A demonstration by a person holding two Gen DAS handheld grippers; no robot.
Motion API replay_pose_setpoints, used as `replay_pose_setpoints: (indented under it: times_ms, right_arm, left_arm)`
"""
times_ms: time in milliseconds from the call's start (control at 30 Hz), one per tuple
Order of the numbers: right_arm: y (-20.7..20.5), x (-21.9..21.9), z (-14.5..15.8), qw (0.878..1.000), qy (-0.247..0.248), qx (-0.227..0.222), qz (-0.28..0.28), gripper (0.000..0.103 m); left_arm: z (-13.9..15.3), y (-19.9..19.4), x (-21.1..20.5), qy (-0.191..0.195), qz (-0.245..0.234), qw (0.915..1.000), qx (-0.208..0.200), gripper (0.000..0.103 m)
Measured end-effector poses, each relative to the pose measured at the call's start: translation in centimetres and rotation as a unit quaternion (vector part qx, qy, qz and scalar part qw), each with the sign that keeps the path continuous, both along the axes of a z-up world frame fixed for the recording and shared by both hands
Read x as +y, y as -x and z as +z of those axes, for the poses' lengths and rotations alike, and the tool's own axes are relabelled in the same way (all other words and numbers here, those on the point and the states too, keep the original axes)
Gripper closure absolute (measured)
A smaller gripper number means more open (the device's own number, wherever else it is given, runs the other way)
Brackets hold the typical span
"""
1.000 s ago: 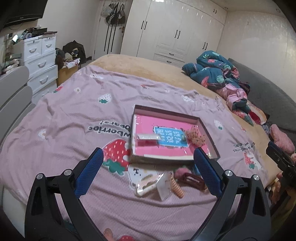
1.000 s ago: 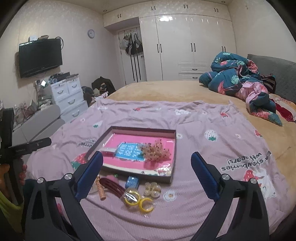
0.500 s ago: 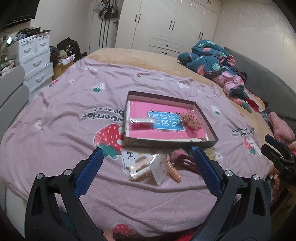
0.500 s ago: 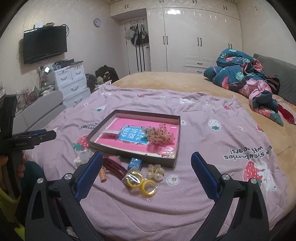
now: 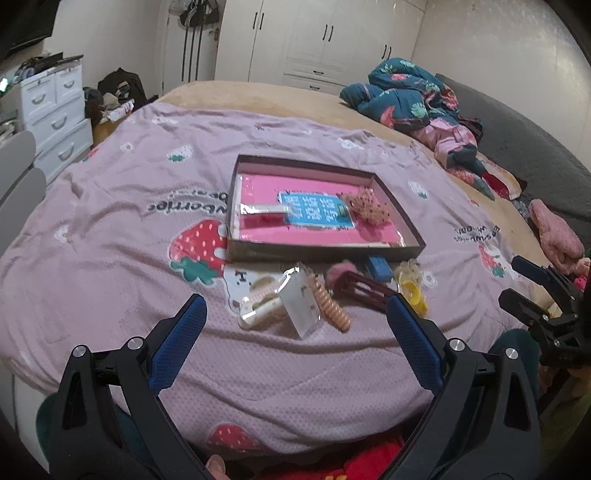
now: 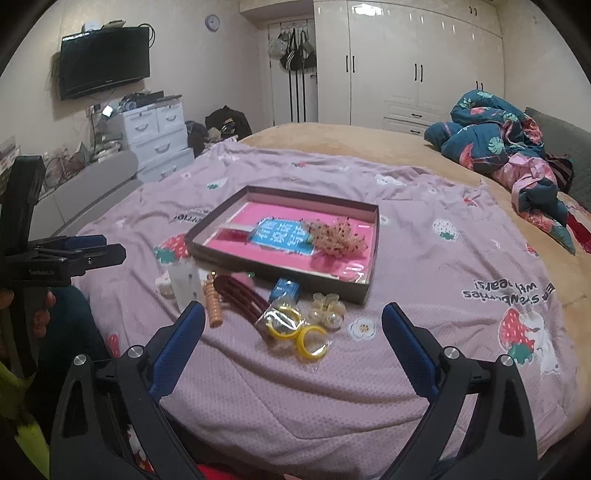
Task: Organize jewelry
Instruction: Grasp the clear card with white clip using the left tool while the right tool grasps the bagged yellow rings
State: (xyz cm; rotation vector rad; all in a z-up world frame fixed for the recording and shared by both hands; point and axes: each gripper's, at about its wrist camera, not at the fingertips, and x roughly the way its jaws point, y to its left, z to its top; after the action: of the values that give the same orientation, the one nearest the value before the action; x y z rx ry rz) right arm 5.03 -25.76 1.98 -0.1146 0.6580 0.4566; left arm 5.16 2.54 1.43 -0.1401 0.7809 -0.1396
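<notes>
1. Tray (image 6: 371, 271) sits mid-blanket (image 6: 424, 266) on the bed.
2. In the tray: card (image 6: 280, 236) centre, scrunchie (image 6: 338, 240) at its right.
3. Near side of the tray, left to right: packet (image 6: 184, 284), coil tie (image 6: 213, 304), hair clip (image 6: 240, 295), small box (image 6: 283, 290), hoops (image 6: 295, 326).
4. Quilt (image 6: 495, 136) far right.

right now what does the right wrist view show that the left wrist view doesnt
Only the right wrist view shows the wall TV, the clock and the pale flower clip in full beside the yellow rings.

Only the left wrist view shows the pink plush item at the bed's far right edge.

Both show the open box holding a beaded hair piece, the coil hair tie, the dark red clip, and the two hand-held grippers, left and right, open and empty.
</notes>
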Motion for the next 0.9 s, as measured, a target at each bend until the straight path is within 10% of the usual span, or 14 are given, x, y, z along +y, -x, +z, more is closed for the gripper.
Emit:
replay_pose_setpoints:
  times_ms: [333, 700, 900]
  right_arm:
    - [-0.6, 0.1, -2.1, 1.0, 0.017, 0.025, -0.002, 0.007]
    - [-1.9, 0.6, -5.1, 0.997, 0.06, 0.041, -0.009, 0.007]
    - [-3.3, 1.5, -7.5, 0.993, 0.109, 0.042, -0.011, 0.007]
  left_arm:
    - [-3.3, -0.3, 0.0, 0.018, -0.012, 0.9986, 0.048, 0.012]
    - [-6.8, -1.5, -0.6, 0.042, -0.034, 0.9946, 0.088, 0.065]
    - [-7.8, -2.4, -0.9, 0.041, -0.035, 0.9942, 0.094, 0.069]
